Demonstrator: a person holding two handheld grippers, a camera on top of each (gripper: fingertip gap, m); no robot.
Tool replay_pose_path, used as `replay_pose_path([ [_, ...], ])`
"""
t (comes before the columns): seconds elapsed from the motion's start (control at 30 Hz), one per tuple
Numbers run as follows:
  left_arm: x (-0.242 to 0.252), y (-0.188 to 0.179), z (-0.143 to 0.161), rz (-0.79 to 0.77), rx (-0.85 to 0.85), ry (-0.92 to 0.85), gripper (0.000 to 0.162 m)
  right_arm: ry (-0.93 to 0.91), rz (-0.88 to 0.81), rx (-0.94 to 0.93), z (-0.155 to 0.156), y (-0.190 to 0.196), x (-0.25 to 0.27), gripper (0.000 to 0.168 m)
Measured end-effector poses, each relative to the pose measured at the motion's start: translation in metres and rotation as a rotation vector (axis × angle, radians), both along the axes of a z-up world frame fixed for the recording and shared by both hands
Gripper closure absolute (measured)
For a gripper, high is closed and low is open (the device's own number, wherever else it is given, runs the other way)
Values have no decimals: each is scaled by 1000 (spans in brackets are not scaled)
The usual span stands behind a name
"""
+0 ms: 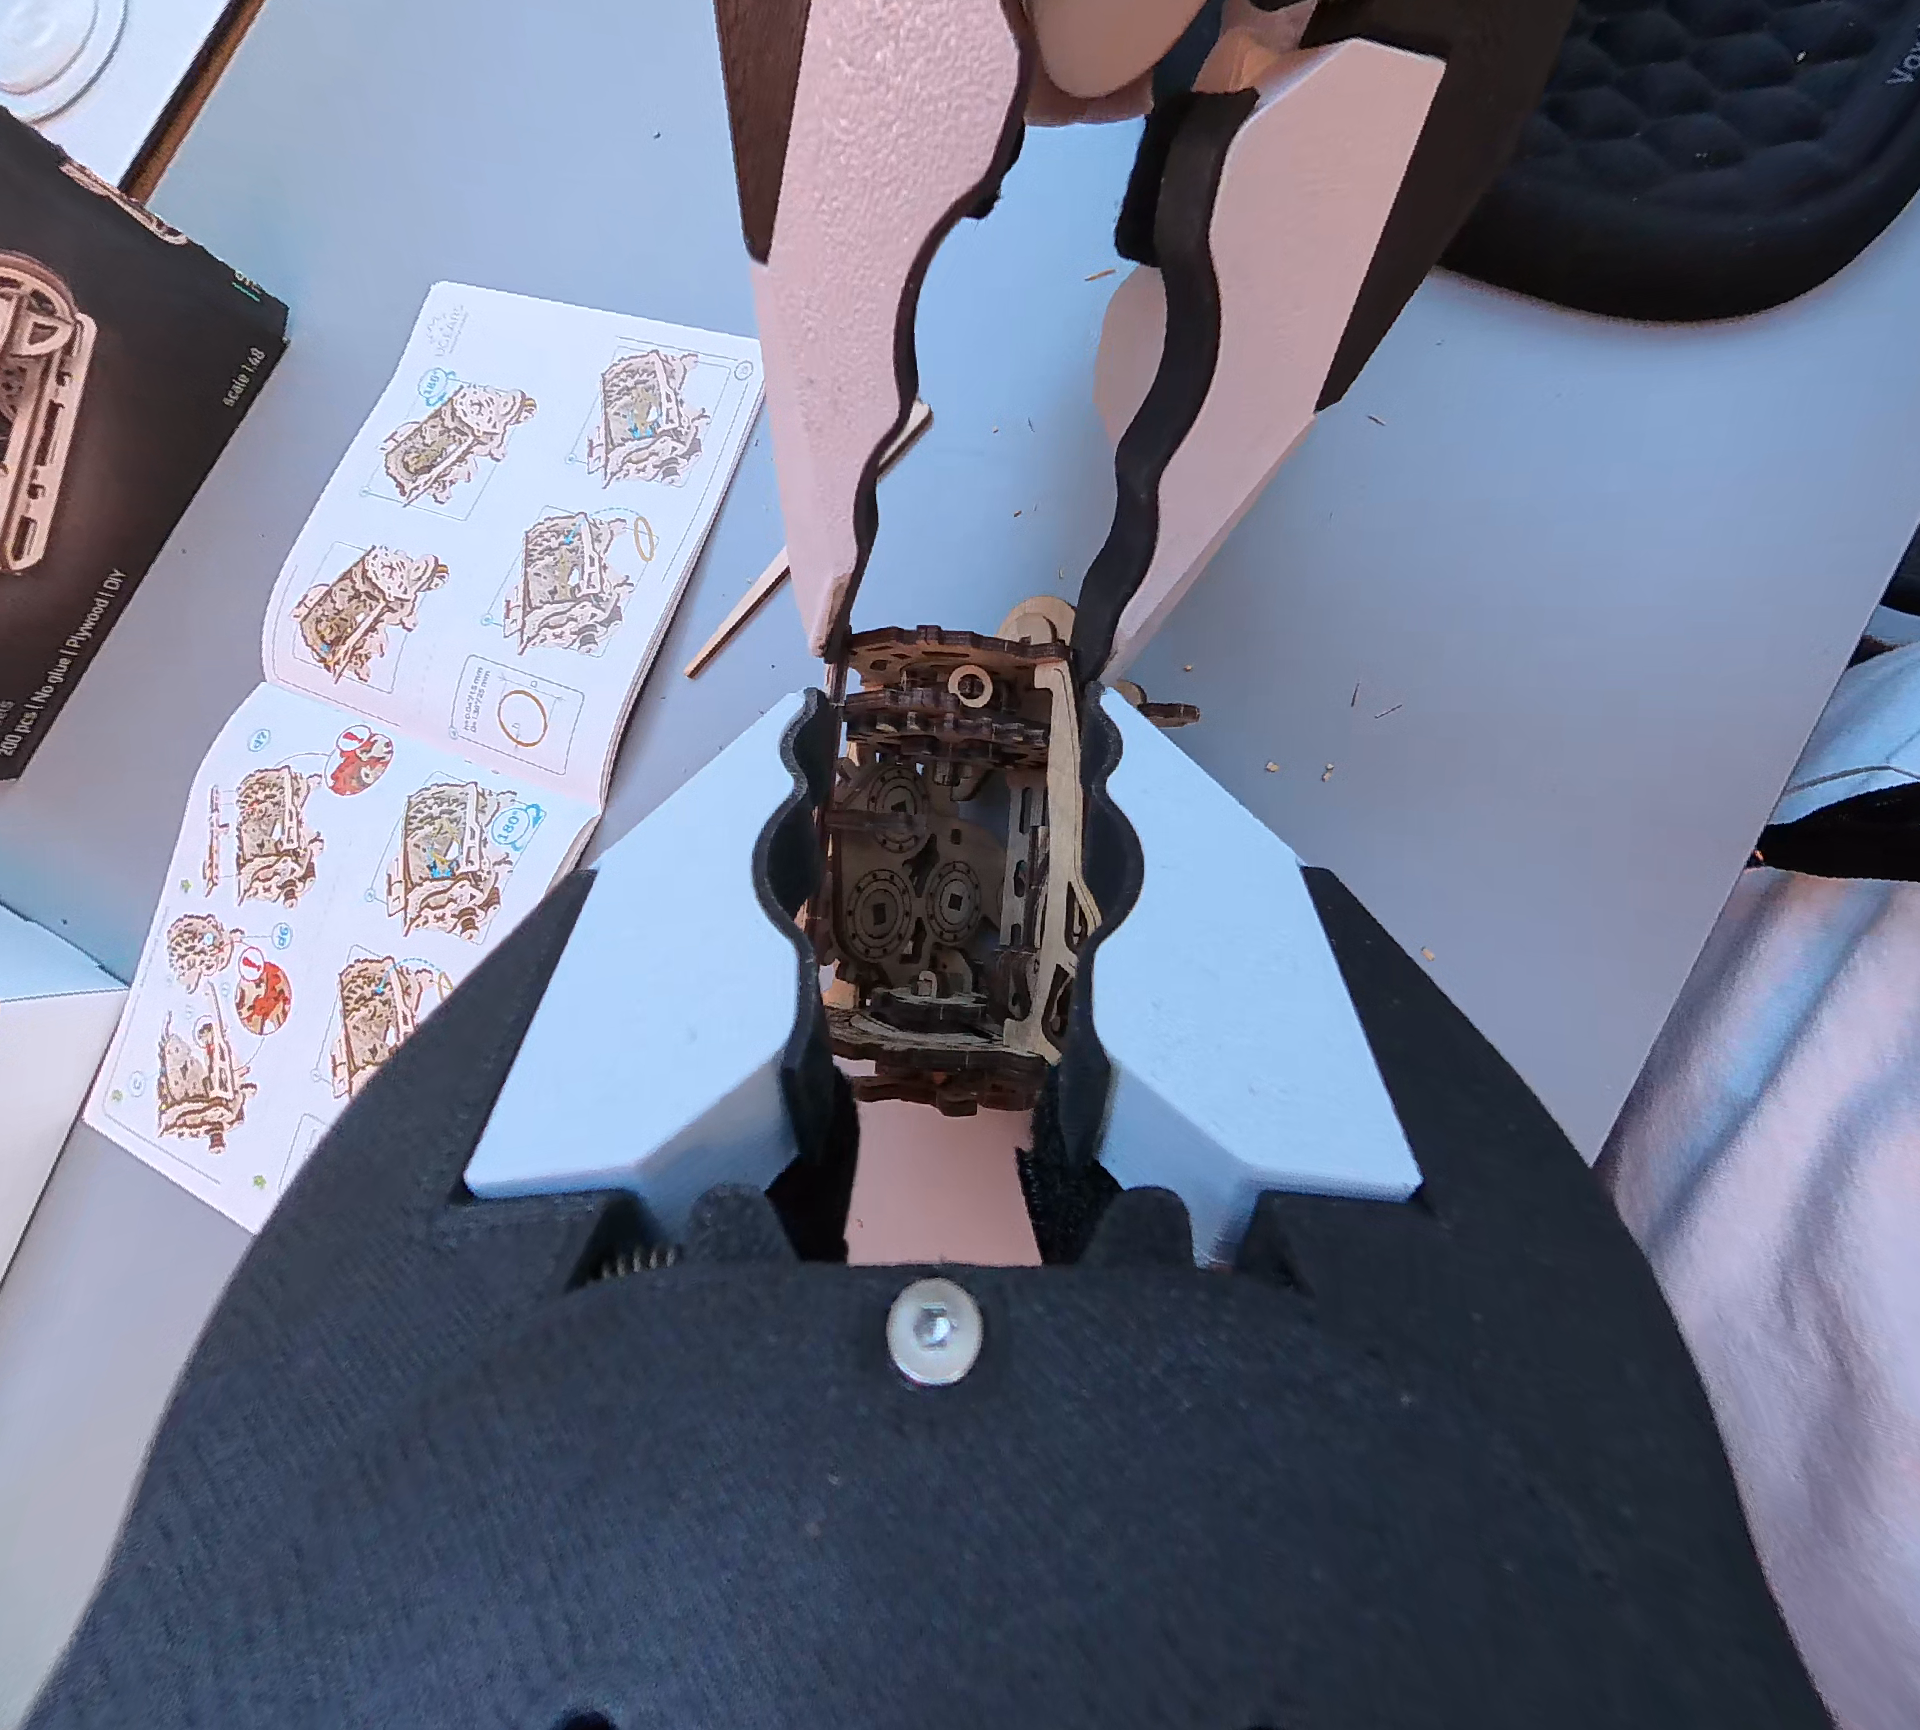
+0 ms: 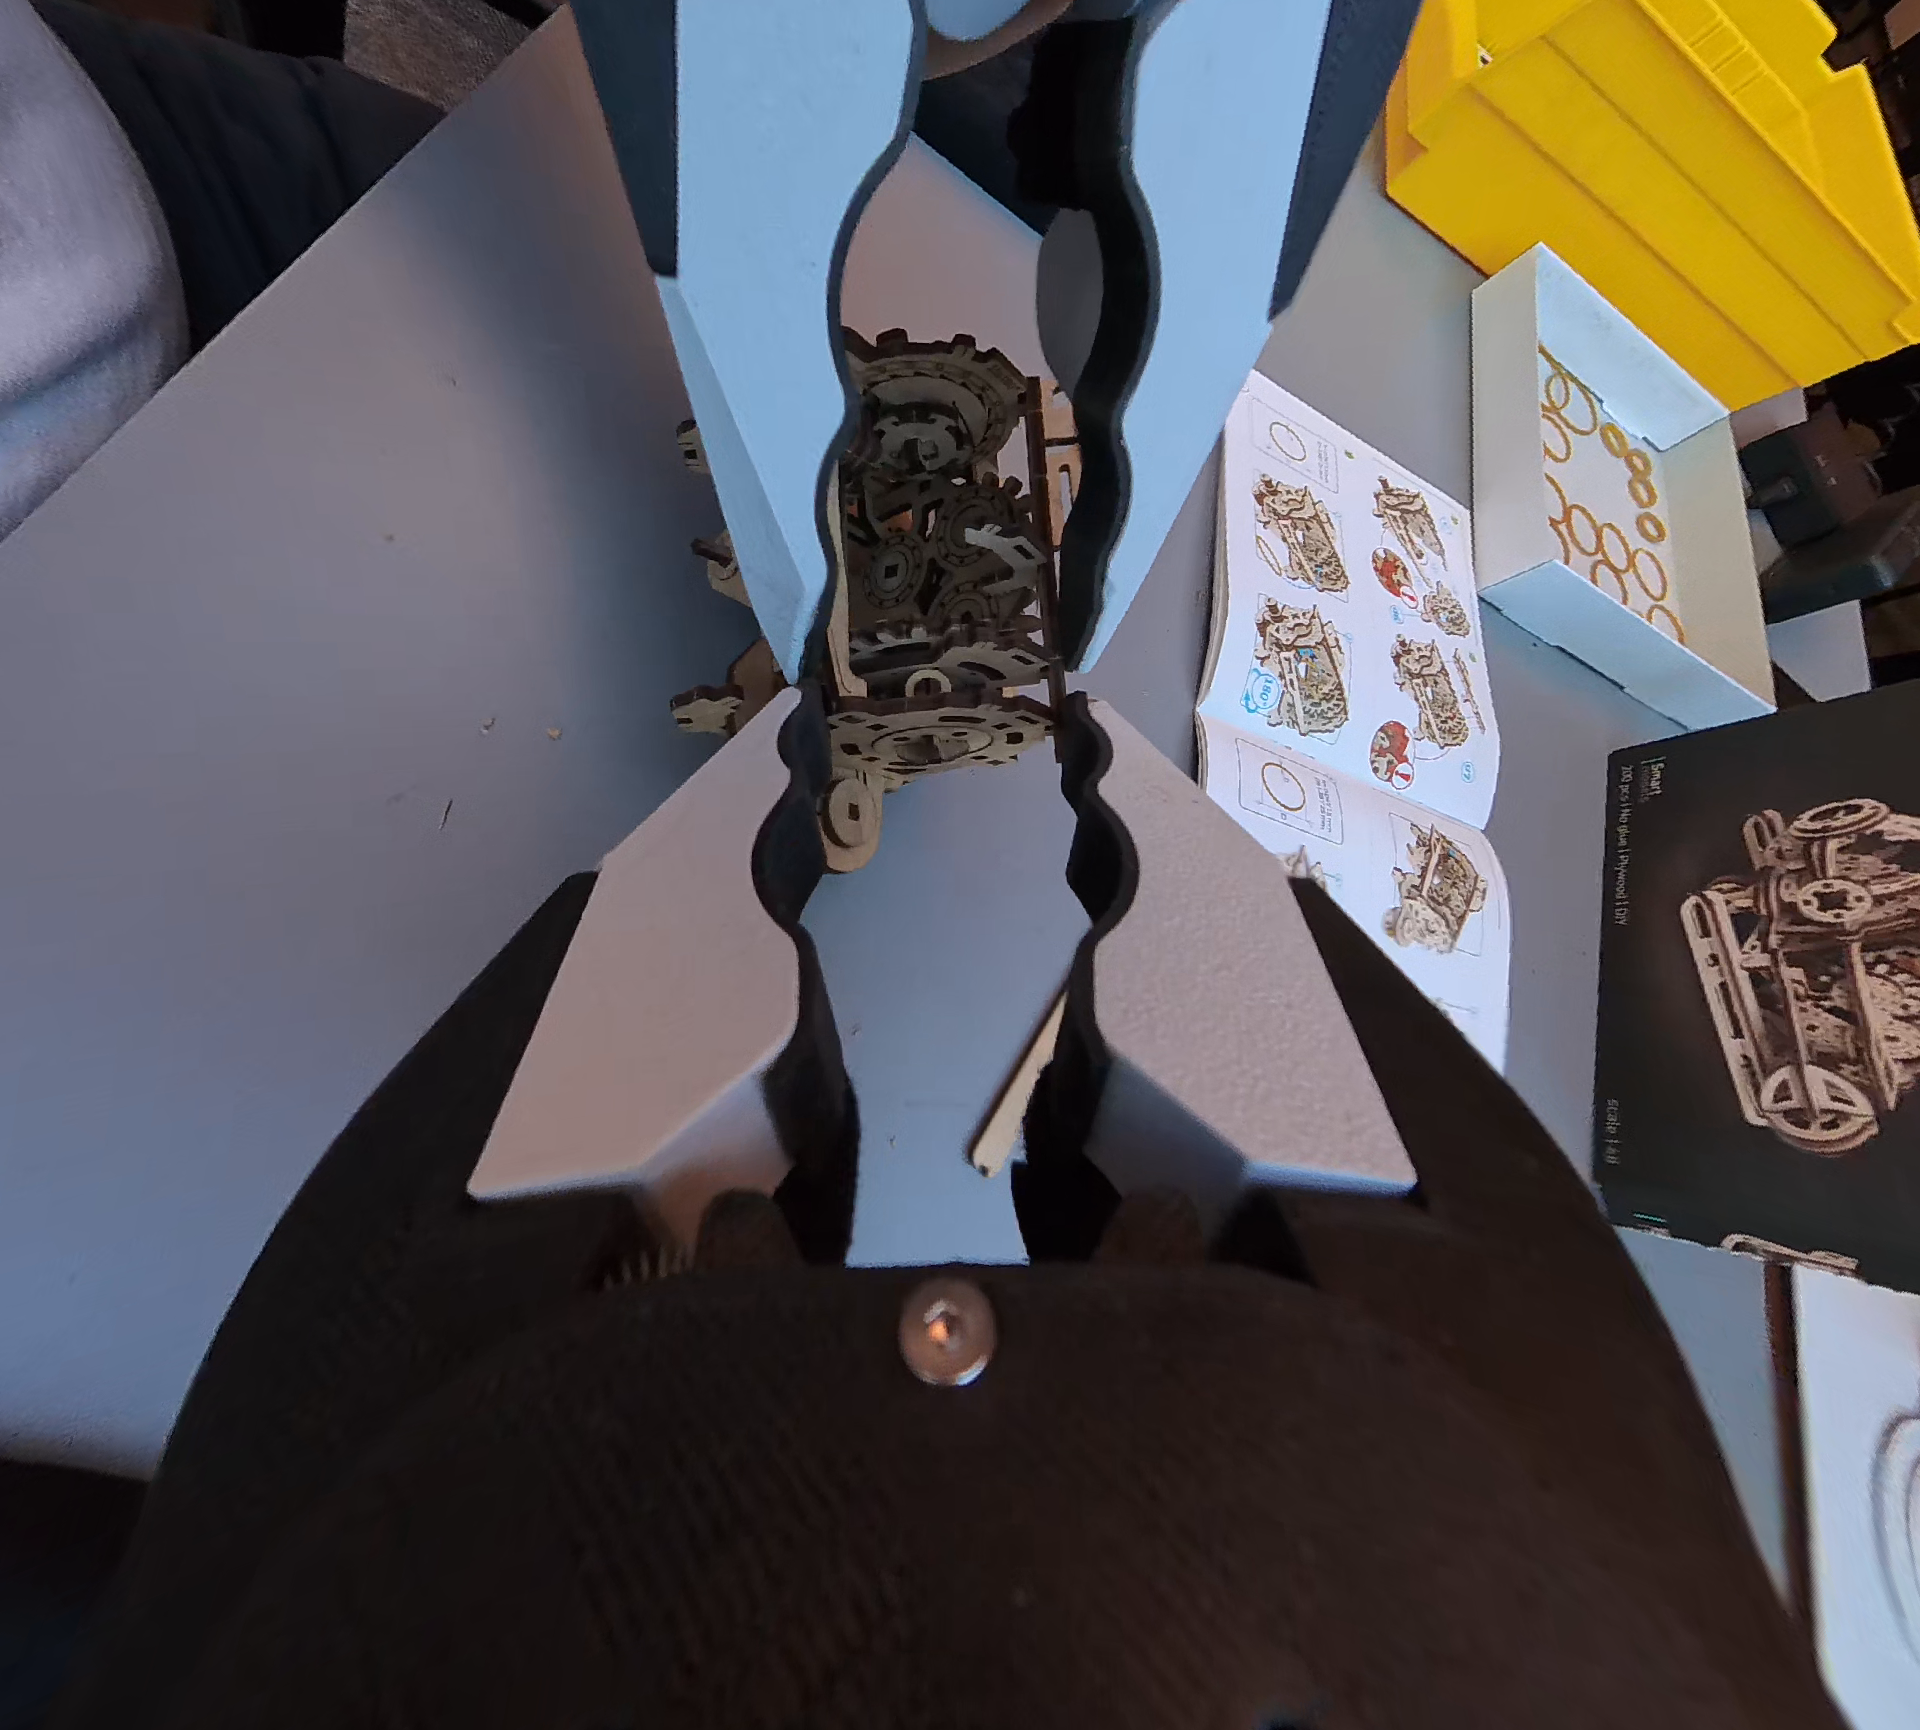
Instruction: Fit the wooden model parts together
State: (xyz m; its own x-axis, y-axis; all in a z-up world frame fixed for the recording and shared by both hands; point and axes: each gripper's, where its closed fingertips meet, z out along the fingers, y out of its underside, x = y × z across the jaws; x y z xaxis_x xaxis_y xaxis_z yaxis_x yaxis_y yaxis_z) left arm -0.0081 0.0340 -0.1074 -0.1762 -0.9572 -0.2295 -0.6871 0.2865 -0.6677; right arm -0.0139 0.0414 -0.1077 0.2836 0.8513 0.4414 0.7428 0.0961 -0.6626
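Here, left hand-held gripper [image 1: 951, 859] clamping wooden model [image 1: 951, 880], right hand-held gripper [image 2: 930, 724] seemingly pinching its end, white tray [image 2: 1538, 392] of rings [image 2: 1605, 527].

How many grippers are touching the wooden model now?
2. The left gripper clamps the wooden model between its pads. The right gripper comes from the opposite side, its fingertips on the model's end. A thin wooden strip lies along its finger.
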Motion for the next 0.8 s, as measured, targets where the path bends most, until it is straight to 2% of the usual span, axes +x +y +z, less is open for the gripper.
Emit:
replay_pose_path([
  [0.1, 0, 1, 1, 24, -37, -17, 114, 93, -12, -96, 0, 2, 0, 121],
  [0.27, 0, 0, 0, -3, 0, -25, 114, 114, -16, -138, -4, 1, -1, 118],
  [0.8, 0, -3, 0, 5, -5, -30, 115, 31, -17, -93, -3, -2, 0, 121],
])
